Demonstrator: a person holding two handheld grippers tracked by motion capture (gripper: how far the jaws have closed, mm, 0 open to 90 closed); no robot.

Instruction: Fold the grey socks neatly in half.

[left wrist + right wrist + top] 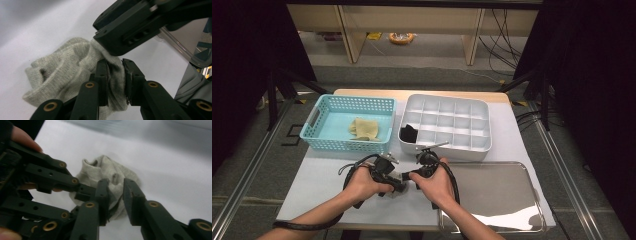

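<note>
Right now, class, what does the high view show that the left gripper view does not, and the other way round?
High view: a blue basket holding a yellowish cloth, a white divided box, and both of the person's forearms.
Left gripper view: a crumpled grey sock seen close, with its fabric between the jaws of the left hand-held gripper.
Shared: the right hand-held gripper close to the left one, the metal tray and the white table cover.

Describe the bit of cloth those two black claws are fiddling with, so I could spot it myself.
Start at the white table, then its near edge, where the left gripper and the right gripper meet, left of the shiny metal tray. Between them lies a crumpled pale grey knitted sock. The other cloth is yellowish and lies in the blue basket.
</note>
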